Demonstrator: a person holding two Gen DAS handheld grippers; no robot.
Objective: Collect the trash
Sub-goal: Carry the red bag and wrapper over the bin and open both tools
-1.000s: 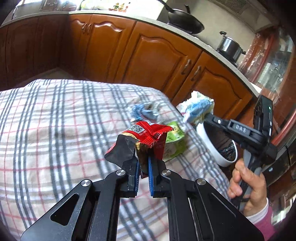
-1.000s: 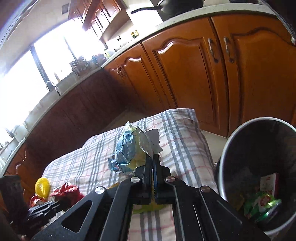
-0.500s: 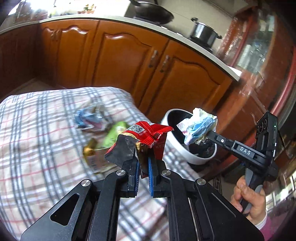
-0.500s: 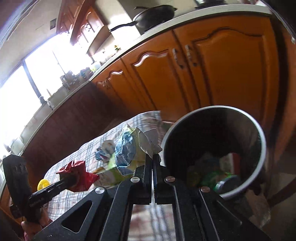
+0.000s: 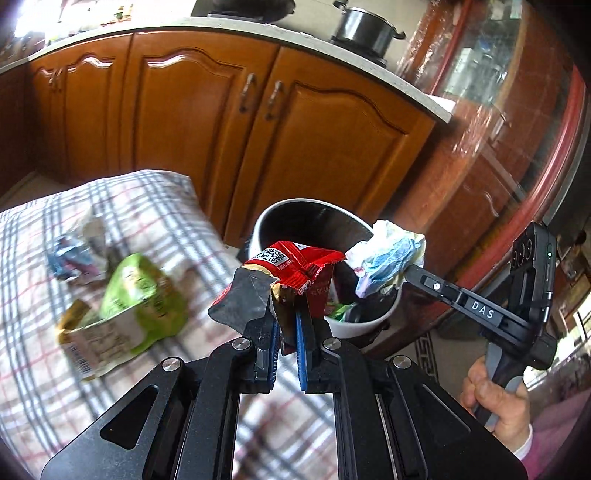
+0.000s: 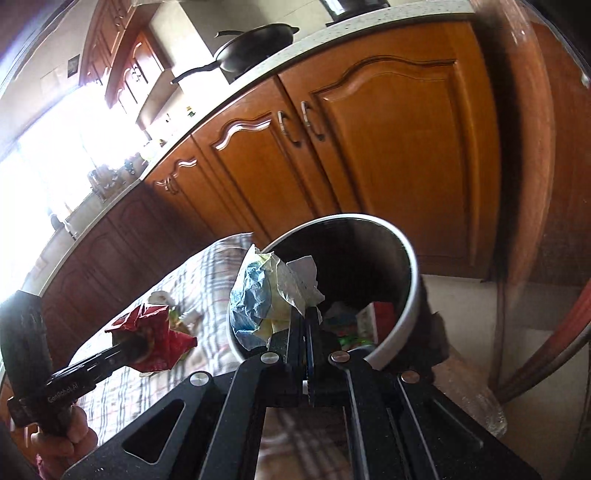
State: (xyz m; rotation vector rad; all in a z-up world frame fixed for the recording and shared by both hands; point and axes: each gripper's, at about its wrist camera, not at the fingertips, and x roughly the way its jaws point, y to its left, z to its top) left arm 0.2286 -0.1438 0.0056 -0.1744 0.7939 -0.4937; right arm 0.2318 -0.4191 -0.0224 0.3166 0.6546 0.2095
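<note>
My left gripper (image 5: pixel 284 317) is shut on a red snack wrapper (image 5: pixel 295 266) and holds it near the rim of a white trash bin (image 5: pixel 369 323) with a dark inside. My right gripper (image 6: pixel 306 314) is shut on a crumpled blue and white wrapper (image 6: pixel 258 299) over the bin's (image 6: pixel 410 288) opening. In the left wrist view the right gripper (image 5: pixel 410 271) holds that wrapper (image 5: pixel 388 254) above the bin. In the right wrist view the left gripper (image 6: pixel 127 350) holds the red wrapper (image 6: pixel 155 339) left of the bin. Trash lies in the bin.
A green and white packet (image 5: pixel 125 310) and a small crumpled blue wrapper (image 5: pixel 74 254) lie on the plaid cloth (image 5: pixel 155 206). Wooden cabinets (image 5: pixel 207 122) stand behind, with a pot (image 5: pixel 364 27) and a pan (image 6: pixel 251 44) on the counter.
Both grippers have moved right, away from the plaid cloth and toward the bin, each with its wrapper. The right gripper's wrapper now hangs over the bin's opening.
</note>
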